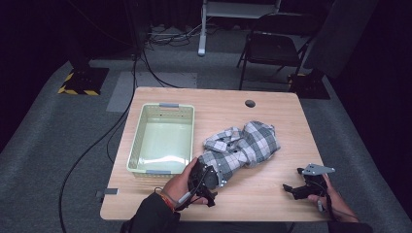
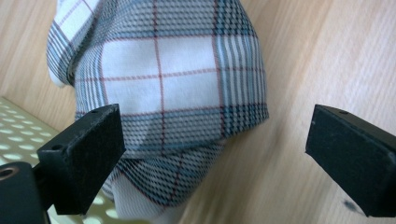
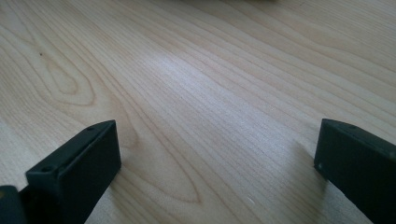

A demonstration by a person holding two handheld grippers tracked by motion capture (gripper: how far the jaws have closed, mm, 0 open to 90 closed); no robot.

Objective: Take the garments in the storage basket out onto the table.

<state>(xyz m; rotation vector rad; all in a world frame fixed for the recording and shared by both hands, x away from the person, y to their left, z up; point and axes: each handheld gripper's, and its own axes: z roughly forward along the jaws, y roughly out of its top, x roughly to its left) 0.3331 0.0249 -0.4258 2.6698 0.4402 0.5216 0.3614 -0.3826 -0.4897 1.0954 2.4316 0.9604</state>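
- we see a wooden table (image 1: 272,189) w/ a crumpled plaid shirt (image 1: 243,145) lying near its middle, grey/white checks w/ thin red lines.
- just left of the shirt sits a pale green plastic basket (image 1: 137,141), nothing inside it; the shirt's near corner lies close beside the basket's front right corner, and we can't tell if they touch.
- left gripper (image 1: 206,182) is at the shirt's near left end, held in the person's left hand (image 1: 177,187), dark sleeve at the wrist.
- in the left gripper view the left gripper (image 2: 215,140) has its jaws spread wide, w/ the shirt (image 2: 173,88) ahead of and between them; the fabric's folded lower corner sits closer to the left-side jaw and partly behind it (whether cloth touches the pad we can't tell). the right-side jaw is well apart from the cloth, over bare wood. nothing is gripped.
- the basket's perforated surface (image 2: 18,130) shows at the lower left of that view, beside and under the left-side jaw.
- right gripper (image 1: 296,190) is near the table's front right, well apart from the shirt, held in the right hand (image 1: 330,196), grey plate on top.
- in the right gripper view the right gripper (image 3: 215,154) is wide open too, w/ just the wood grain of the table (image 3: 196,84) between its jaws; it has hold of nothing.
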